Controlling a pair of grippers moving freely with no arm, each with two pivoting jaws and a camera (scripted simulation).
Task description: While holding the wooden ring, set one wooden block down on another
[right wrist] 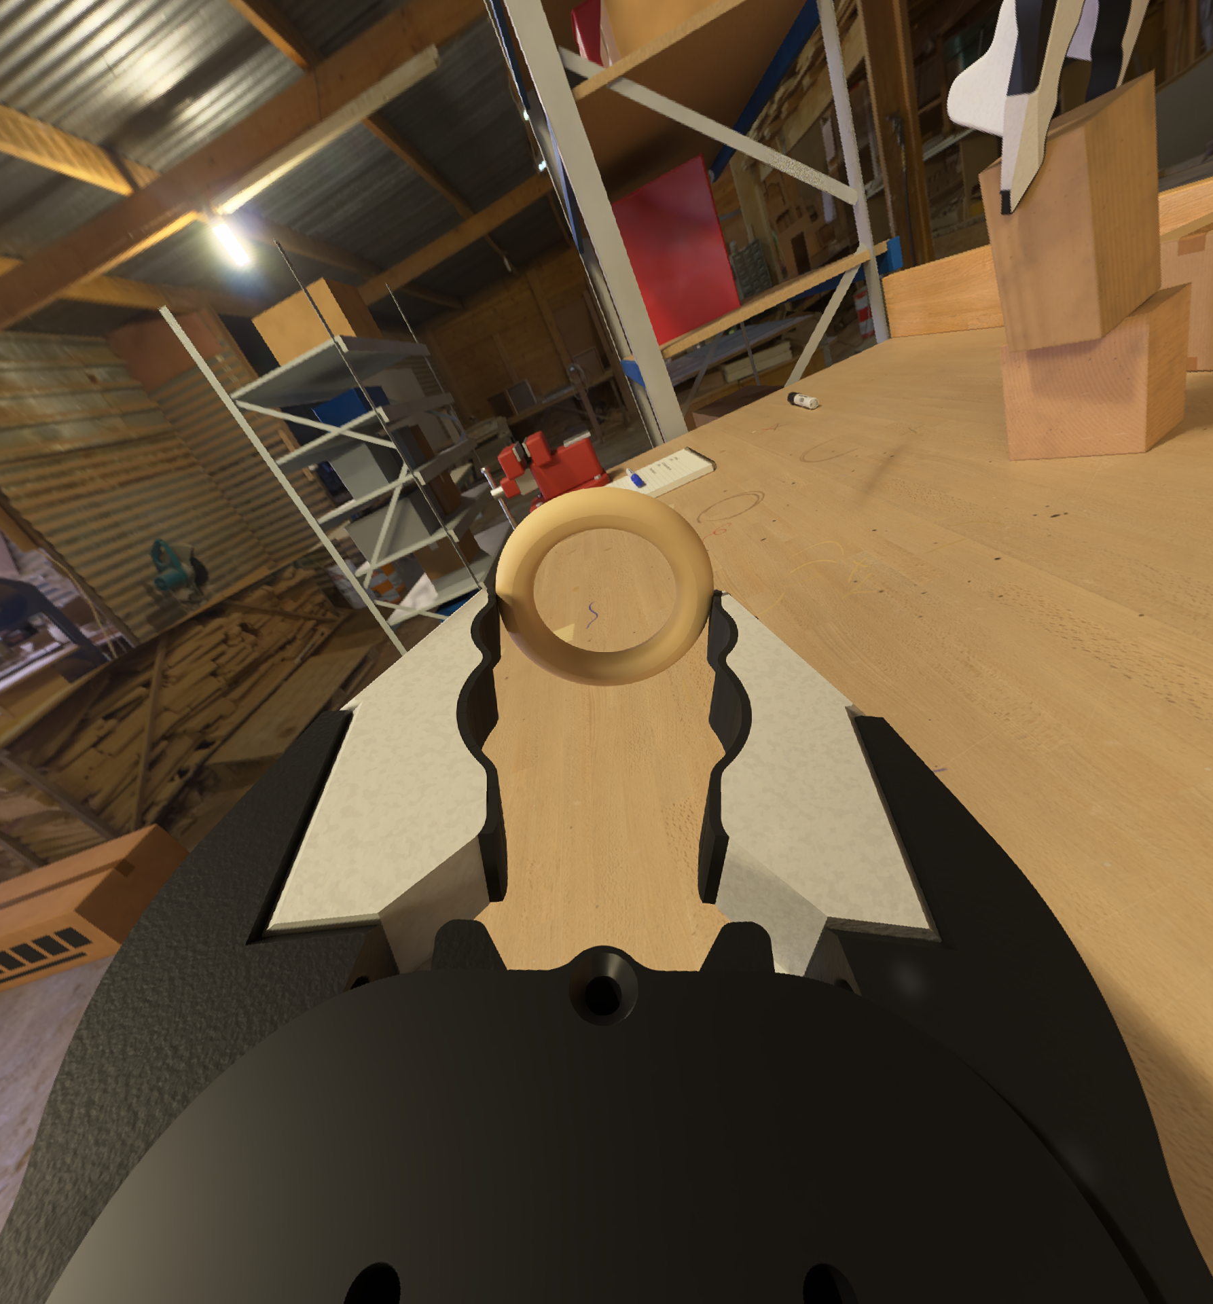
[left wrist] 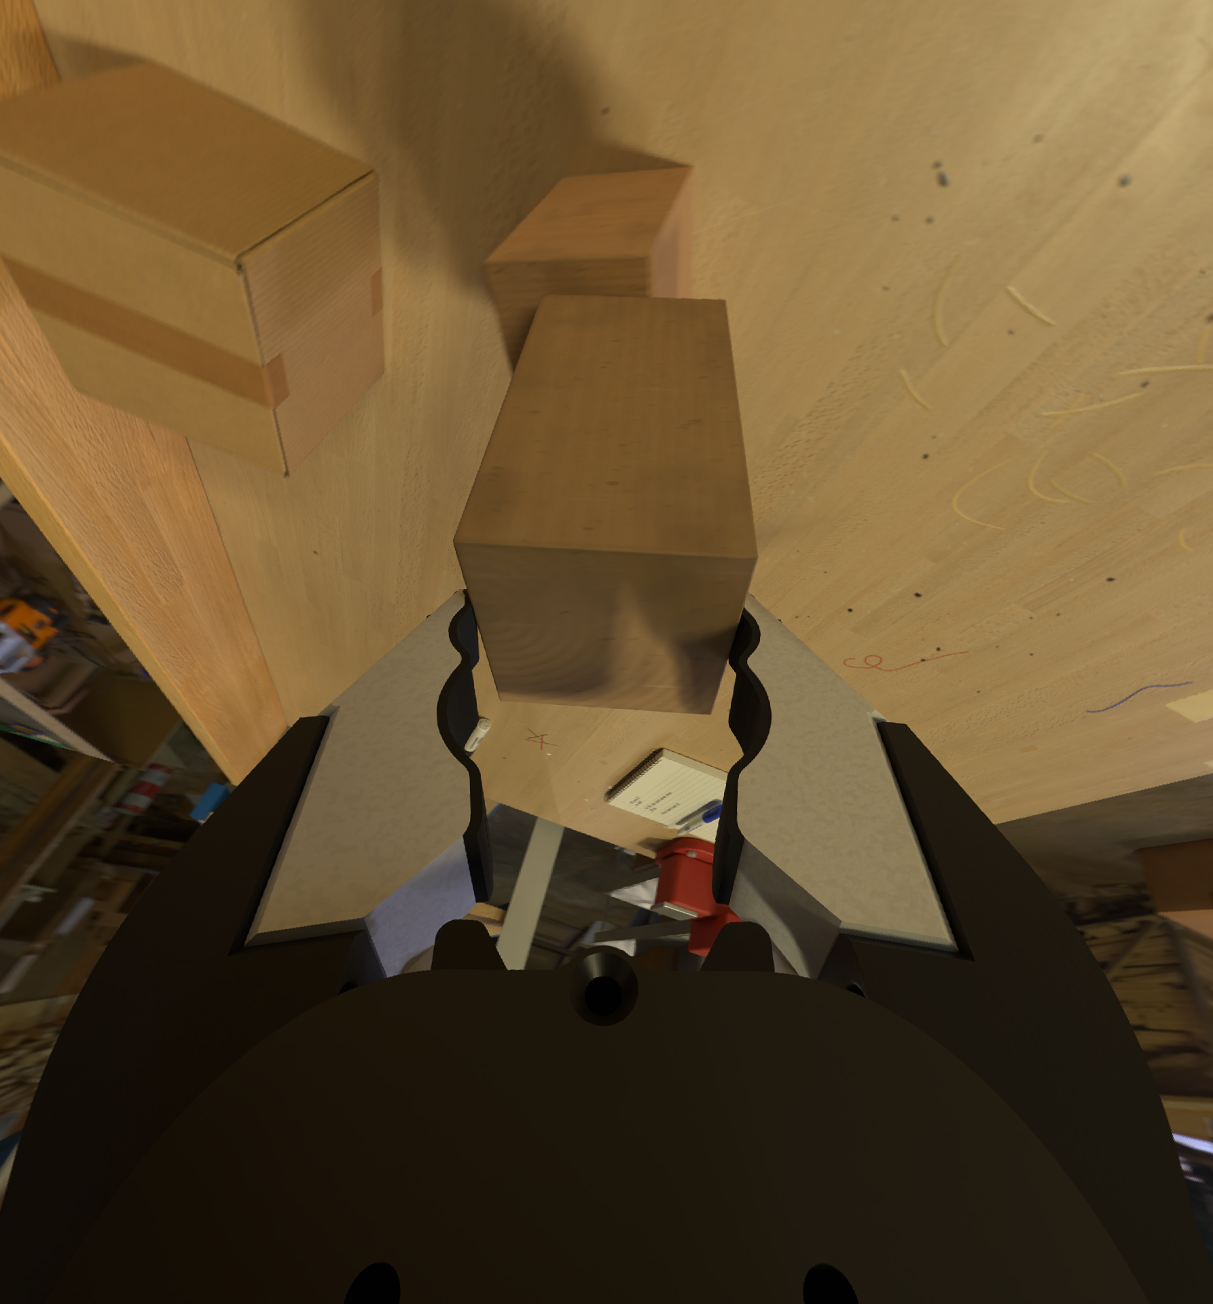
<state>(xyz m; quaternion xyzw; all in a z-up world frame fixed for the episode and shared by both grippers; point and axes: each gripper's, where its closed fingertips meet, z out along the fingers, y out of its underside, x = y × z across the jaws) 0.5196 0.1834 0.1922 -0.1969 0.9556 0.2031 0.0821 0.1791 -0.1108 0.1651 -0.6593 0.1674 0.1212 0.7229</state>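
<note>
The right gripper (right wrist: 604, 621) pinches a pale round wooden ring (right wrist: 519, 607) at its fingertips, held clear above the light wooden workbench (right wrist: 942, 705); farther off to the right, the other gripper's white-and-black fingers (right wrist: 1027, 141) clasp an upright tan wooden block (right wrist: 1076, 233) resting on a squat paler wooden block (right wrist: 1090, 395); a red metal vise (right wrist: 554, 466) sits at the bench's far edge.

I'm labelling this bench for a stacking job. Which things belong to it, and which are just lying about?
Part of the job:
- wooden ring in right gripper
- held block in left gripper
- lower block

Lying about:
- cardboard box
- notepad
- red vise
</note>
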